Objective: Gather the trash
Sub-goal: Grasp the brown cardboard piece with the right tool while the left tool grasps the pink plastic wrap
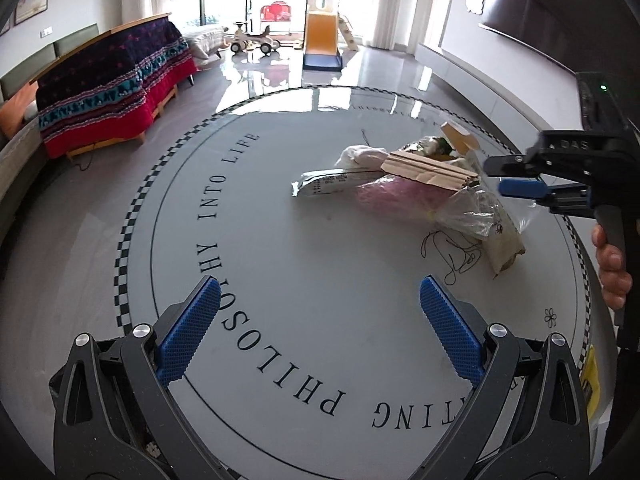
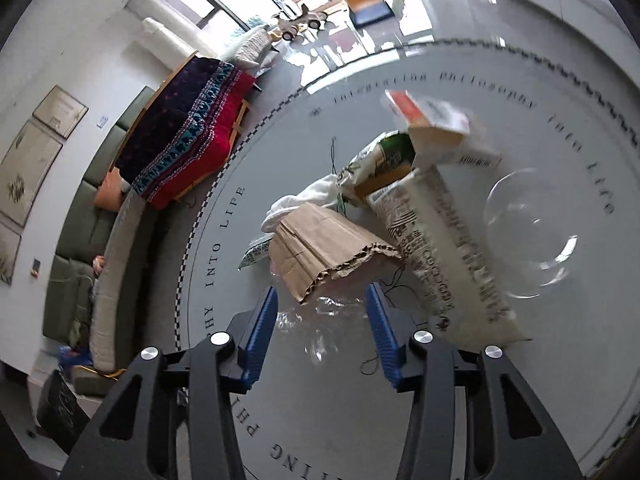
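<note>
A trash pile lies on the round white table. It holds a corrugated cardboard piece, a silver wrapper, a pink bag, a white tissue, a long printed packet, a small carton and crumpled clear plastic. My left gripper is open and wide over bare table, short of the pile. My right gripper is at the pile's near edge with its jaws apart. The clear plastic lies between them, under the cardboard's torn end.
A clear plastic bowl stands right of the packet. Loose black thread lies on the table. A hand holds the right gripper's handle. Beyond the table are a blanket-covered bench, a green sofa and a toy slide.
</note>
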`<state>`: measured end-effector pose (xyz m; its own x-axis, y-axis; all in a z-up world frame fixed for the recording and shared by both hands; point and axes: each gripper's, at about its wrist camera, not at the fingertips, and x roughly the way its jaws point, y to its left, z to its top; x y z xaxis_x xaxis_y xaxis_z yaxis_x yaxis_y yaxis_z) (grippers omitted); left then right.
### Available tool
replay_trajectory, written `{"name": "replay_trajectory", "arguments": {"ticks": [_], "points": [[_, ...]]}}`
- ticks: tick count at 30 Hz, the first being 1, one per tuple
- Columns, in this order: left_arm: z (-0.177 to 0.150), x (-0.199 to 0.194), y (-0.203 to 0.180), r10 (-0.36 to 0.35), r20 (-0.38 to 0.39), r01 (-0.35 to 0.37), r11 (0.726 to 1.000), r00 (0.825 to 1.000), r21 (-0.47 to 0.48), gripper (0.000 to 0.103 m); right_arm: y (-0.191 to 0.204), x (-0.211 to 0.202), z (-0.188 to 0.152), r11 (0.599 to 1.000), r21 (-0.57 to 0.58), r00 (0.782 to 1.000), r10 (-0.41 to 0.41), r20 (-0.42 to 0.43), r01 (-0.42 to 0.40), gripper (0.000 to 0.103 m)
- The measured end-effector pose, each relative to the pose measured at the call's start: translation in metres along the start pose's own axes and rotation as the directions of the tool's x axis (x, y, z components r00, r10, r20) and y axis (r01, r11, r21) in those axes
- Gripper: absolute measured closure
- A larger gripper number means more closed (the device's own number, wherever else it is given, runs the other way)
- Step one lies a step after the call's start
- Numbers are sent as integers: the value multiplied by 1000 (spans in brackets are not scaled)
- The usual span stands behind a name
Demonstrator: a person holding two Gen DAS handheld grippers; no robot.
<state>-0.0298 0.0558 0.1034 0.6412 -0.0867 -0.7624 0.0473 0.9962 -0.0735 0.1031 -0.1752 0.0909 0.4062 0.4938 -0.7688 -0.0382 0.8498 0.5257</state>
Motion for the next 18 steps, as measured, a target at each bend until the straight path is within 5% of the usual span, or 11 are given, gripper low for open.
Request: {"name": "replay_trajectory", "arguments": {"ticks": [16,18], "points": [[6,21,-4,-10,-26,10,1000,1000,20,6,-5,35,26,984,169,997,46,65,-56,54],[5,22,-5,-8,-31,9,1000,999,26,6,-3,37,28,986,158,996,40,77,-51,80]]}}
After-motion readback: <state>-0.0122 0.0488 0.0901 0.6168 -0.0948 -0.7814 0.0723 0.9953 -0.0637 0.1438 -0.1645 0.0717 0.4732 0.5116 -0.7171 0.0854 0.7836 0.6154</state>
